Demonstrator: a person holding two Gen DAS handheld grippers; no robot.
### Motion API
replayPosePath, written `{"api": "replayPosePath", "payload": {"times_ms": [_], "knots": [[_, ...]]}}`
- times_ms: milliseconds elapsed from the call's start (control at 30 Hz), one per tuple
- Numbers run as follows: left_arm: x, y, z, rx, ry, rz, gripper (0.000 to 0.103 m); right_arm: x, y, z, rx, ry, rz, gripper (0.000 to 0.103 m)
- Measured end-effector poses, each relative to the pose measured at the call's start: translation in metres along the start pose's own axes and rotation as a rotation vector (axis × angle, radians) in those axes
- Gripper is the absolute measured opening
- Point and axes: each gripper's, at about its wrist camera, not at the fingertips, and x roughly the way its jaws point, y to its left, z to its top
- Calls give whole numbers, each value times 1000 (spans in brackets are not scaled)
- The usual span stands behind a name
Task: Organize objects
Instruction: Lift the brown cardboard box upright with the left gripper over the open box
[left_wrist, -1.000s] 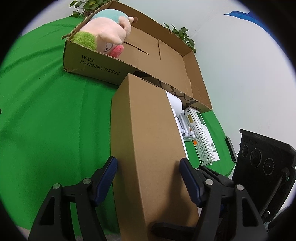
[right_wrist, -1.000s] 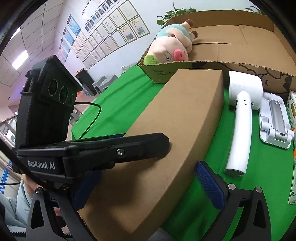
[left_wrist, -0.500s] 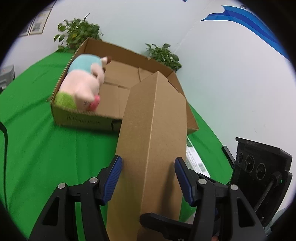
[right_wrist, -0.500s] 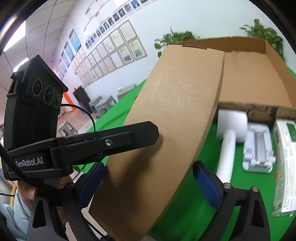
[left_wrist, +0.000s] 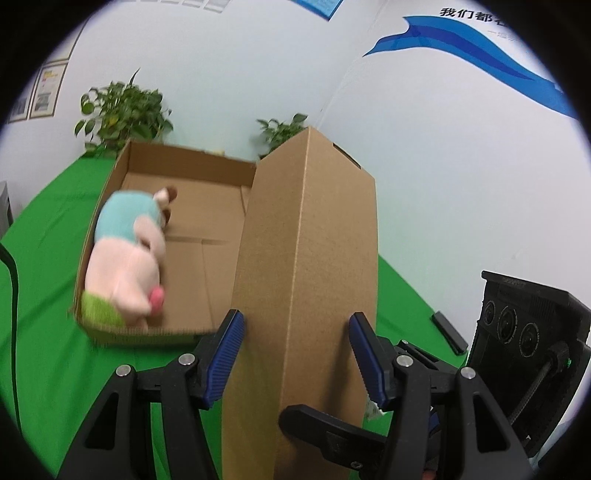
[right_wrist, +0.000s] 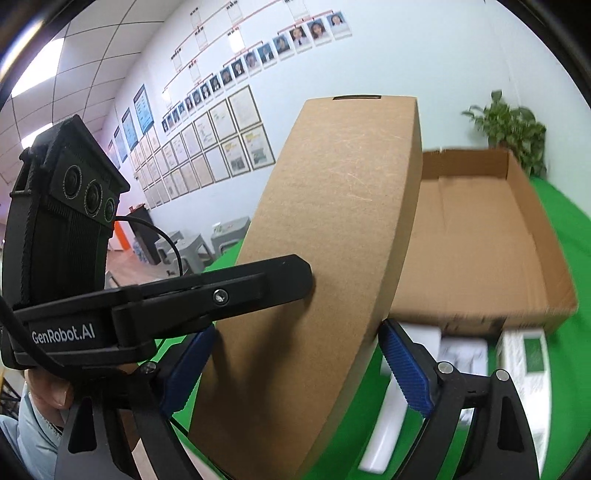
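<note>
**Both grippers carry one long carton above the green table**

Clearly, the long brown carton is held up in the air, tilted, with its far end pointing over the open cardboard box. The left gripper has its two blue pads on the narrow sides of the carton and pinches it. The right gripper takes the same carton across its wide face; its jaws are closing, the carton stands between them, and the right blue pad sits at the carton's edge. The left pad of this gripper is partly hidden behind the other tool, so full contact cannot be told there.

Inside the open box a plush toy in pink, light blue and green lies against the left wall. The box stands on the green table cover. In the right wrist view, some white items lie on the green cover just in front of the box, blurred and half hidden. Potted plants stand behind the box at the white wall.
</note>
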Motion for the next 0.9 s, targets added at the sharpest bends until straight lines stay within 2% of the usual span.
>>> {"api": "replayPosePath", "payload": {"times_ms": [267,367,633,900], "knots": [[-6,-7,59,56,-92,-31,57,-13,-4,68,-71,-94,-29,89],[-7,-9,79,66,-119,-36,57,2,1,102,-95,-116,-33,89],[0,2,106,52,-130,-38,57,22,1,149,-116,-126,-39,89],[30,27,118,11,-88,-24,57,76,-25,174,-89,-90,-40,89]]}}
